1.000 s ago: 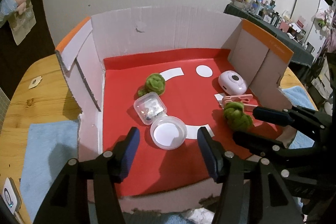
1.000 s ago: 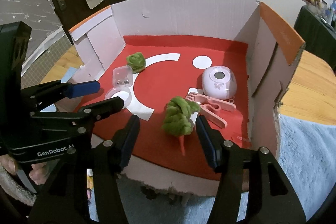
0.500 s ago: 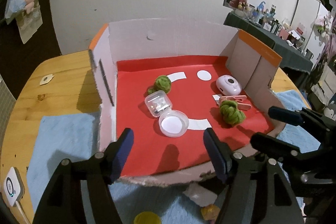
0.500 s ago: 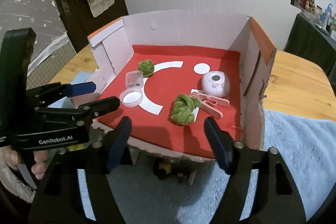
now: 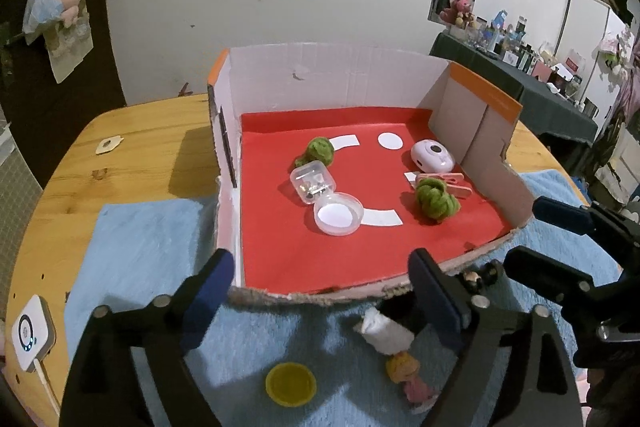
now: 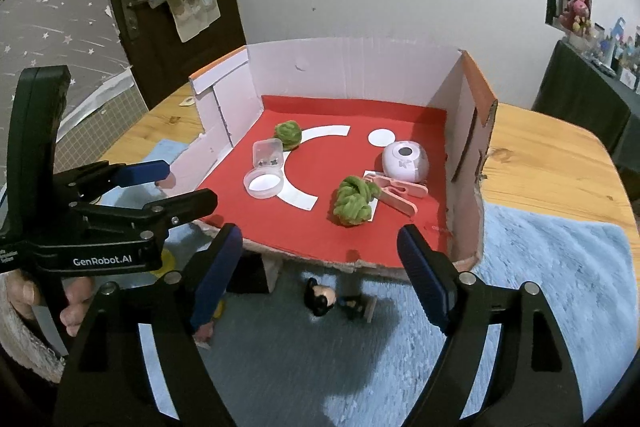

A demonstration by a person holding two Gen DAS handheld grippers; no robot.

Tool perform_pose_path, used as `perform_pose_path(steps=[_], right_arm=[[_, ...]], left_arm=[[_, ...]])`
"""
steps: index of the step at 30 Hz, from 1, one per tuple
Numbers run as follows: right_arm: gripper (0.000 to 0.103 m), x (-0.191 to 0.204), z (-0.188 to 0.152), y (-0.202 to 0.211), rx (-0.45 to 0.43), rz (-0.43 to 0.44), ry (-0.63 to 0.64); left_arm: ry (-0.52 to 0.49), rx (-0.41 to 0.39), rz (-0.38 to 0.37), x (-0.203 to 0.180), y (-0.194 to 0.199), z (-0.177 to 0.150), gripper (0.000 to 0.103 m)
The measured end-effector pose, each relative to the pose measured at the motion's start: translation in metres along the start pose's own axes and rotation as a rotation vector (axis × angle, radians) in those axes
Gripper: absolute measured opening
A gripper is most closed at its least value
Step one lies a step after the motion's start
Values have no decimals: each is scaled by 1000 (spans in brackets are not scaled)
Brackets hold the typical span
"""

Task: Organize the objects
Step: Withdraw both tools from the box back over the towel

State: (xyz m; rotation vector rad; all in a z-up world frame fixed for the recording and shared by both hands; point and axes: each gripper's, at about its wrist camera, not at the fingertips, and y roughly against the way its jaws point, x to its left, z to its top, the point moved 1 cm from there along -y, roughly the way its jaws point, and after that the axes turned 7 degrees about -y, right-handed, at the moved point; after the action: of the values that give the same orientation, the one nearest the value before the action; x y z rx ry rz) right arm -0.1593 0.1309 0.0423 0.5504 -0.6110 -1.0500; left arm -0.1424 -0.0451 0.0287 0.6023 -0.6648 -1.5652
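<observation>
An open-fronted cardboard box (image 5: 328,79) with a red floor holds two green yarn balls (image 5: 436,201) (image 5: 320,151), an open clear plastic case (image 5: 326,195), a white round device (image 5: 432,155) and a pink clip (image 5: 452,183). My left gripper (image 5: 320,267) hovers in front of the box's low front edge, its jaws opening with nothing between them. My right gripper (image 6: 320,239) hovers before the same edge to the right, its jaws also opening and empty. The nearer yarn ball (image 6: 354,201) lies on the red floor beyond its fingertips.
A blue towel (image 5: 152,235) covers the wooden table (image 5: 140,155) in front of the box. On it lie a yellow cap (image 5: 291,383), a crumpled white paper (image 5: 384,331), a yellow-haired figurine (image 5: 408,375) and a dark-haired figurine (image 6: 322,301). A white device with a cable (image 5: 32,333) sits far left.
Both grippers have drawn back out of the box to above the towel, and their jaws have widened. The yarn ball and the clear case stay on the red floor.
</observation>
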Motion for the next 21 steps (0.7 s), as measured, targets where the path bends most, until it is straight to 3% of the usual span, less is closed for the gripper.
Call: perform_pose_path(steps=[4, 21], right_arm=[[84, 0, -4, 3, -4, 0, -2], [84, 3, -27, 15, -10, -19, -3]], left_arm=[[-3, -3, 11, -1, 5, -5, 94], [-10, 5, 37, -1, 13, -29, 97]])
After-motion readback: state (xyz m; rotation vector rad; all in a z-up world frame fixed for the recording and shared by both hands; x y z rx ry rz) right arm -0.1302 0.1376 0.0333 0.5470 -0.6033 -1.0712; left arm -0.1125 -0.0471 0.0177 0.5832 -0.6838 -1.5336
